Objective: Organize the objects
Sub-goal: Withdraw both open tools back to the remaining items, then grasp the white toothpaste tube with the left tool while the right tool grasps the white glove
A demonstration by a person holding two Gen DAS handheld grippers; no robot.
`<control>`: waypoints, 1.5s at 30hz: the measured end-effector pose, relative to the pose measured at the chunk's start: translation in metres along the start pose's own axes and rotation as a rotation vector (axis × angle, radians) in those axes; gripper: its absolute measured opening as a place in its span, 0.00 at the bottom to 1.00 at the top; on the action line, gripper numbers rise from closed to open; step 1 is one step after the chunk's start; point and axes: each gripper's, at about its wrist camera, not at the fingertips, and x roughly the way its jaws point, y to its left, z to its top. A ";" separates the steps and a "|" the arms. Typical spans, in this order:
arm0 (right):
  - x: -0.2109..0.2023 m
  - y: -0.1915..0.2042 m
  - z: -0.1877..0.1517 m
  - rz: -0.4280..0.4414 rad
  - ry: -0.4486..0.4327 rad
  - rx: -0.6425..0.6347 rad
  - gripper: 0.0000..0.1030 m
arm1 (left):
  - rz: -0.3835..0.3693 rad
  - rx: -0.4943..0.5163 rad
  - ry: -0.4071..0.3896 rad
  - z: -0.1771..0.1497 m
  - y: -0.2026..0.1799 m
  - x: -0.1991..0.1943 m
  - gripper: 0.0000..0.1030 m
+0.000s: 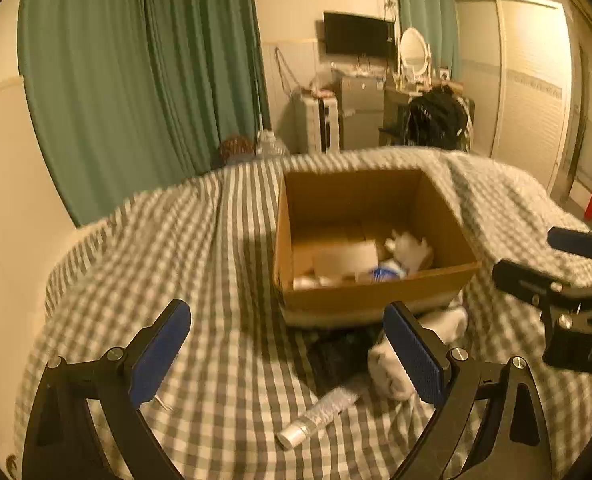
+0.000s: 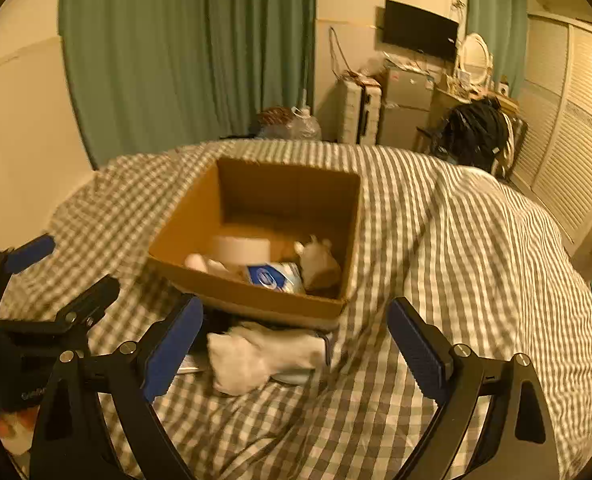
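An open cardboard box (image 1: 376,300) sits on the checked bedspread (image 1: 224,264); it holds a plush toy (image 1: 412,250), a blue-and-white pack (image 1: 386,273) and a pale roll. In the right wrist view the box (image 2: 256,298) holds the same plush toy (image 2: 320,264), pack (image 2: 272,276) and roll (image 2: 242,249). In front of the box lie a white cloth (image 1: 392,372) (image 2: 256,356), a dark item (image 1: 336,356) and a clear plastic tube (image 1: 316,420). My left gripper (image 1: 288,356) is open and empty above the tube. My right gripper (image 2: 296,350) is open and empty over the white cloth.
Green curtains (image 1: 136,80) hang behind the bed. A wall TV (image 1: 358,34), a mirror, a small fridge and a chair with dark clothes (image 1: 436,120) stand beyond the bed's far edge. A wardrobe (image 2: 568,128) is at the right.
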 end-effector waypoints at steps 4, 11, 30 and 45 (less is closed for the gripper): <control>0.025 0.000 -0.011 -0.007 0.034 -0.009 0.91 | -0.012 0.004 0.078 -0.022 -0.006 0.027 0.97; 0.051 -0.002 -0.028 -0.004 0.075 -0.019 0.91 | -0.071 0.034 0.219 -0.059 -0.025 0.067 0.97; 0.070 -0.011 -0.046 -0.009 0.156 0.049 0.91 | -0.187 0.185 0.326 -0.094 -0.064 0.098 0.32; 0.078 0.011 -0.054 0.067 0.177 0.030 0.91 | -0.175 0.128 0.285 -0.102 -0.051 0.030 0.28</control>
